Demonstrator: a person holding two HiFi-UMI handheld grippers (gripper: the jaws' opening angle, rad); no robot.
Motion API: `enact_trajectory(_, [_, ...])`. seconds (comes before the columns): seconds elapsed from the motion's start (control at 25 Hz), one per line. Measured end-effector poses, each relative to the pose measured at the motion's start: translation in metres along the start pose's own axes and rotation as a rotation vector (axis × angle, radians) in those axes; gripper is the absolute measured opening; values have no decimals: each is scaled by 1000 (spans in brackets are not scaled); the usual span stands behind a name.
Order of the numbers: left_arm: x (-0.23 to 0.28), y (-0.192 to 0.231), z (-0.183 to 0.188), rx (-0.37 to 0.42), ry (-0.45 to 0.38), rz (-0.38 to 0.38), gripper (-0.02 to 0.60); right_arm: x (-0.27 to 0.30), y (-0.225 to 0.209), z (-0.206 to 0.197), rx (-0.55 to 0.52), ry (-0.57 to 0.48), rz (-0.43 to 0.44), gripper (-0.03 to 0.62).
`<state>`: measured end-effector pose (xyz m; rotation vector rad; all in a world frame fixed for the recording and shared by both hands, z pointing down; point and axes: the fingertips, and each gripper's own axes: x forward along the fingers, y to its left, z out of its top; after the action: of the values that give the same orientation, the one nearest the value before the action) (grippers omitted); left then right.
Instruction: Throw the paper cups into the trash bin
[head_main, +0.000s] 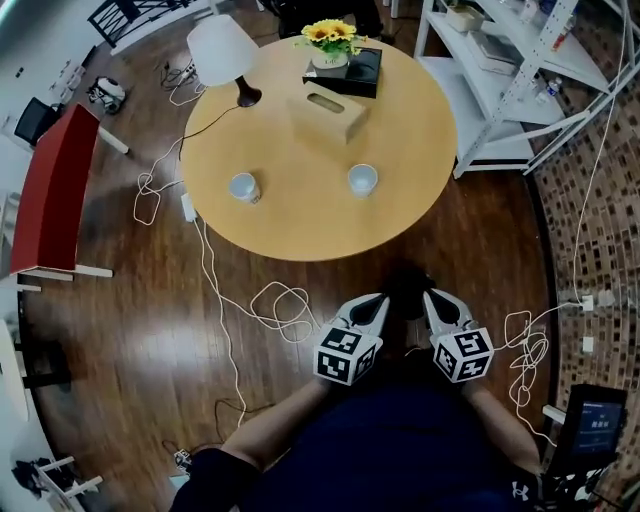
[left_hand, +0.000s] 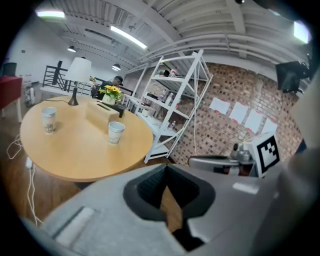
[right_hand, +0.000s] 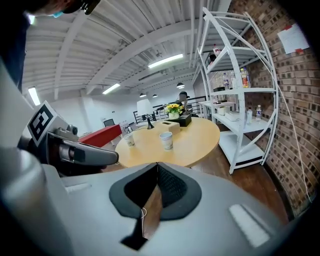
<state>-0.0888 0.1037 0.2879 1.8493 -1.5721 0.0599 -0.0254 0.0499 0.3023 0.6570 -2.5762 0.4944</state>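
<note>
Two white paper cups stand upright on the round wooden table (head_main: 300, 215): the left cup (head_main: 244, 187) (left_hand: 49, 120) (right_hand: 129, 139) and the right cup (head_main: 362, 179) (left_hand: 116, 132) (right_hand: 166, 140). Both grippers hang over the floor in front of the table's near edge, well short of the cups. My left gripper (head_main: 380, 298) (left_hand: 166, 166) is shut, its jaws meeting at the tip with nothing between them. My right gripper (head_main: 430, 294) (right_hand: 157, 164) is shut and empty too, close beside the left. No trash bin shows in any view.
On the table's far side are a white lamp (head_main: 222, 50), a tissue box (head_main: 330, 112) and yellow flowers (head_main: 330, 38) on a black box. A white shelf unit (head_main: 510, 80) stands at the right, a red seat (head_main: 55, 190) at the left. White cables (head_main: 280, 305) lie on the wooden floor.
</note>
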Motion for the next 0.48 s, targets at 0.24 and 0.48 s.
enact_trajectory(0.24, [-1, 47, 39, 5, -116, 128, 3, 69, -4, 26, -51, 31, 113, 11])
enact_trajectory(0.48, [-13, 98, 77, 21, -193, 287, 67, 140, -18, 65, -174, 64, 162, 26])
